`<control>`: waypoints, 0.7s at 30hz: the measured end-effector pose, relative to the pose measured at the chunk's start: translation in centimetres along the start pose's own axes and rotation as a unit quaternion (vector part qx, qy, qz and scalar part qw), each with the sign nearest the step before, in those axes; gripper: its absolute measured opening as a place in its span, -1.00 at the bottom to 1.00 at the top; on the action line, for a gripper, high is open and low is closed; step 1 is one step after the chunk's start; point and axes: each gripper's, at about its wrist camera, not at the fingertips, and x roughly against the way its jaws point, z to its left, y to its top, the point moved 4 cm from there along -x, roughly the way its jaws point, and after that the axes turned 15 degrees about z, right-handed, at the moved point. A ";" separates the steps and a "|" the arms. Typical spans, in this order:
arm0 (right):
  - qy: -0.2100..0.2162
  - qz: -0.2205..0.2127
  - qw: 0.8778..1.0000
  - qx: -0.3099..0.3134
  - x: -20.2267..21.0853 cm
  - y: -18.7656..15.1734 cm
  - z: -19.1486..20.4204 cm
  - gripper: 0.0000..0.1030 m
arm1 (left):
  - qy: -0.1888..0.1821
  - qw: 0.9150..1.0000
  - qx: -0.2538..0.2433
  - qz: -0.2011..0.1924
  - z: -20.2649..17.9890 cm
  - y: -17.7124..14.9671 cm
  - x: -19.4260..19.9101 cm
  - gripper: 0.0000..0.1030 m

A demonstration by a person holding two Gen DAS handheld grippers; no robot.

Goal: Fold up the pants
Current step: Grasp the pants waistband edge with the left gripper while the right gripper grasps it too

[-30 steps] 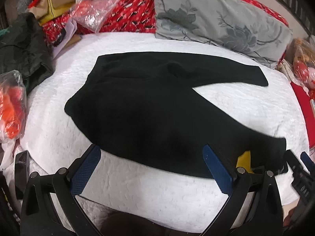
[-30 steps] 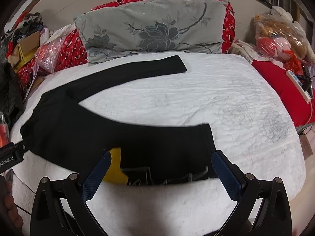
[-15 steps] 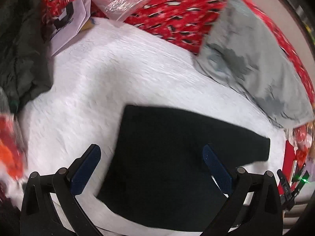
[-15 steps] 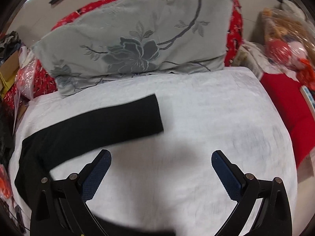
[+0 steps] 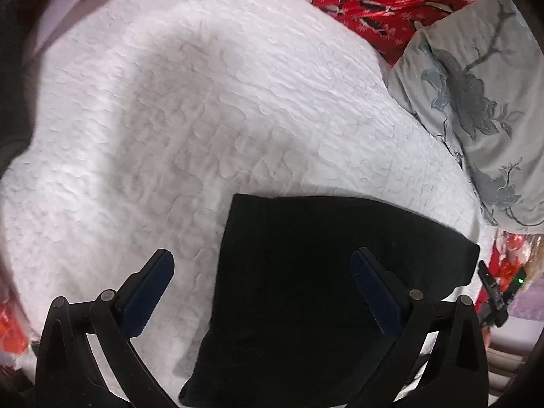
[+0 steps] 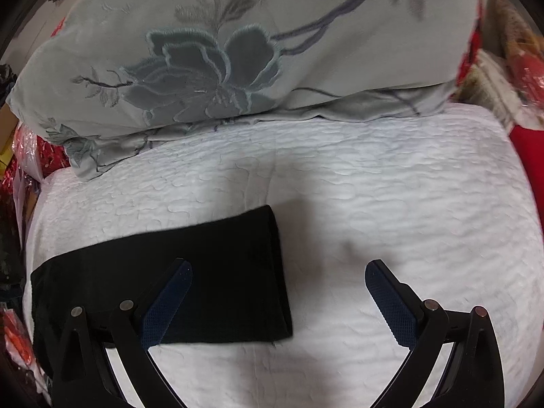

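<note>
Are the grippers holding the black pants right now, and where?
No, nothing is held. The left gripper and the right gripper are both wide open above the black pants, which lie on the white bedcover.

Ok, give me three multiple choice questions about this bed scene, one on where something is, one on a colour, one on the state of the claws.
1. Where do the pants lie?
A. on the white quilt
B. on the grey pillow
C. on the floor

2. What colour are the pants?
A. red
B. black
C. grey

3. What state are the left claw and right claw in?
A. both shut on cloth
B. one open, one shut
C. both open, gripping nothing

Answers:
1 A, the quilt shows all around the garment.
2 B, it is black in both views.
3 C, the jaws stand wide apart in each view.
</note>
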 end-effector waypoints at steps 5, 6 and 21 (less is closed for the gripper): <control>0.023 0.034 0.999 0.014 -2.0 0.9 0.3 0.99 | 0.012 0.999 -0.026 0.019 -0.8 1.1 -1.5 1.00; 0.027 0.039 0.999 0.017 -2.3 1.0 0.4 0.99 | 0.013 0.999 -0.034 0.026 -1.1 1.3 -1.8 1.00; -0.017 0.007 0.997 0.069 -0.1 0.6 2.1 -0.89 | 0.059 0.996 -0.061 0.017 -3.8 2.1 -2.2 -0.44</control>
